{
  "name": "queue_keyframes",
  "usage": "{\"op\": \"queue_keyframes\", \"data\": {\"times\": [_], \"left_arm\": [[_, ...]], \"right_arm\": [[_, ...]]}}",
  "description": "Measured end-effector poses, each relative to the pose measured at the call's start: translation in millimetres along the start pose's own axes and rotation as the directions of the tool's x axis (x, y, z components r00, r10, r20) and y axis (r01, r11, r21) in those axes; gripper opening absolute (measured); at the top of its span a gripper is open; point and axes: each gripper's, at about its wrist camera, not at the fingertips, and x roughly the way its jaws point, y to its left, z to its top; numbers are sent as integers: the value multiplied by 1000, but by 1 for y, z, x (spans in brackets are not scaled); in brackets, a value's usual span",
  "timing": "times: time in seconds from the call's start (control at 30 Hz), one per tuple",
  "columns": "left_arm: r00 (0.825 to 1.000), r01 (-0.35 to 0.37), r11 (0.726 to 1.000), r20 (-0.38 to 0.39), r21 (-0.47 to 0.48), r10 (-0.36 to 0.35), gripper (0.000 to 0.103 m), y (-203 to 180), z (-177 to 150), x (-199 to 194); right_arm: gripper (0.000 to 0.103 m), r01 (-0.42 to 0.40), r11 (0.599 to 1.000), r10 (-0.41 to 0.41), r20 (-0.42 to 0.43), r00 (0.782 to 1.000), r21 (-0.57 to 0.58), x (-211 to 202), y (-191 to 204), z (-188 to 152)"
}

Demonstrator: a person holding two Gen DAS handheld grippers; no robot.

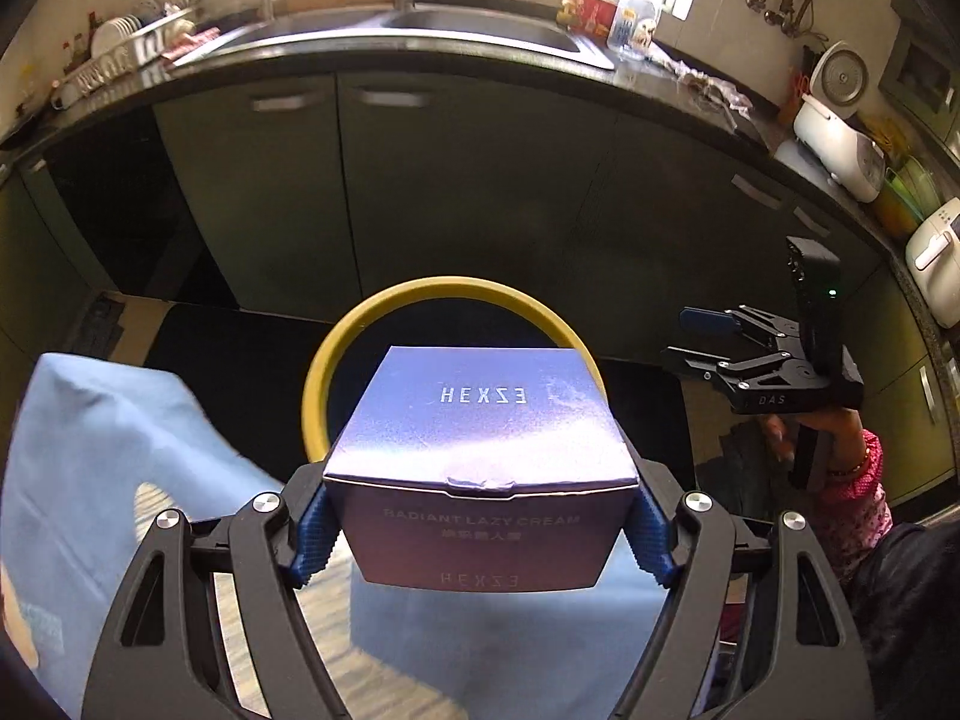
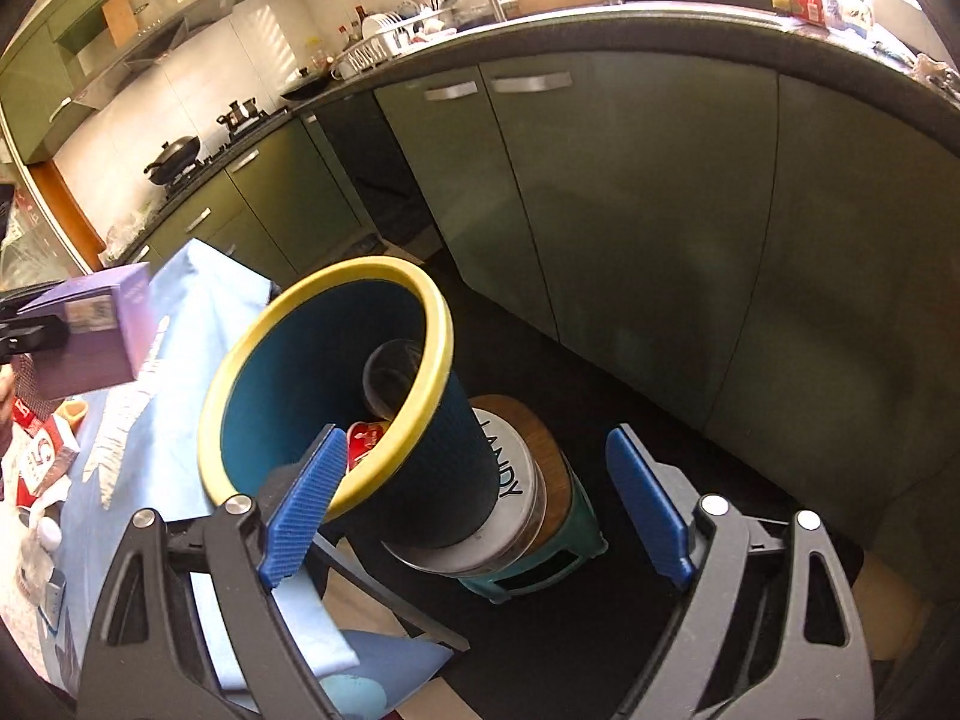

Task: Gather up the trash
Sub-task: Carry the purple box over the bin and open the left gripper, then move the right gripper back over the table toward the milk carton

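My left gripper [image 1: 480,531] is shut on a purple HEXZE cream box [image 1: 480,450], holding it in the air just before the yellow-rimmed dark blue trash bin [image 1: 456,294]. The box also shows at the left edge of the right wrist view [image 2: 90,336]. My right gripper [image 2: 474,504] is open and empty, close to the bin [image 2: 312,372]; its left fingertip [image 2: 300,510] overlaps the bin's rim. The right gripper also shows at the right of the left wrist view [image 1: 696,339]. Inside the bin lie a clear cup [image 2: 390,378] and a red packet [image 2: 366,438].
The bin stands on a round tin [image 2: 510,480] on a green stool [image 2: 564,546]. A table with a light blue cloth [image 2: 150,420] is at the left, with several packets [image 2: 42,462] on it. Green kitchen cabinets [image 2: 630,210] and a counter with a sink [image 1: 420,30] stand behind.
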Motion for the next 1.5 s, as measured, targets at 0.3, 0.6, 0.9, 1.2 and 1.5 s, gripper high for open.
{"op": "queue_keyframes", "data": {"times": [0.3,0.6,0.9,1.2,1.5], "left_arm": [[997,-45,999,-65,-14,44,80,7,25,68],[991,-112,992,68,-67,116,85,2,-10,-32],[936,-199,949,240,-246,258,92,-7,-104,-158],[773,-285,799,367,-530,518,97,15,-241,-260],[591,-345,556,286,-756,755,98,63,-376,-303]], "right_arm": [[83,8,1000,-7,-9,1000,17,7,-12,-1],[83,-22,1000,22,11,1000,13,1,-5,-2],[85,-62,996,64,33,997,-65,-14,33,6],[86,-119,969,129,34,991,-215,-37,103,5],[86,-336,666,310,-162,937,-666,-46,271,-16]]}}
